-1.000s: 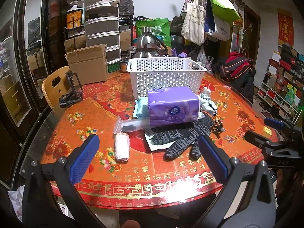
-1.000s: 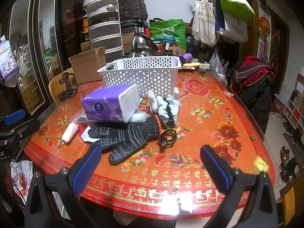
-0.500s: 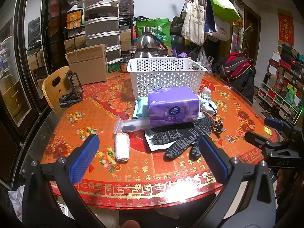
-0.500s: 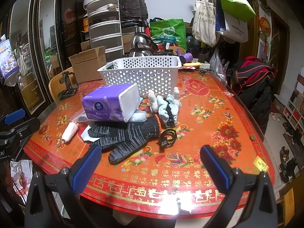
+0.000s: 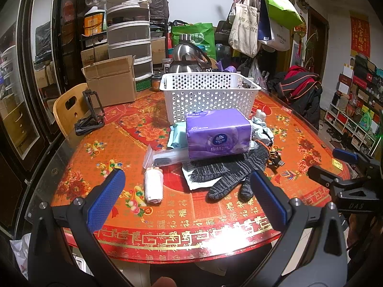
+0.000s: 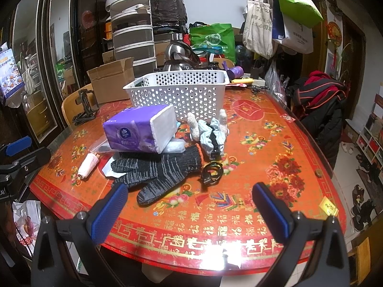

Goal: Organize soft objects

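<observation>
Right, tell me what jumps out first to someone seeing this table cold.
The purple tissue pack grabs the eye, sitting on a heap of soft things at the middle of the red flowered table. Dark knit gloves sprawl in front of it, and a white basket stands right behind. Both grippers, left and right, hang open at the near edge, holding nothing.

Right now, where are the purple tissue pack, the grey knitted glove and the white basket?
purple tissue pack (image 5: 217, 134), left wrist view, front face.
grey knitted glove (image 6: 165, 167), right wrist view, palm.
white basket (image 5: 210, 100), left wrist view, front wall.
</observation>
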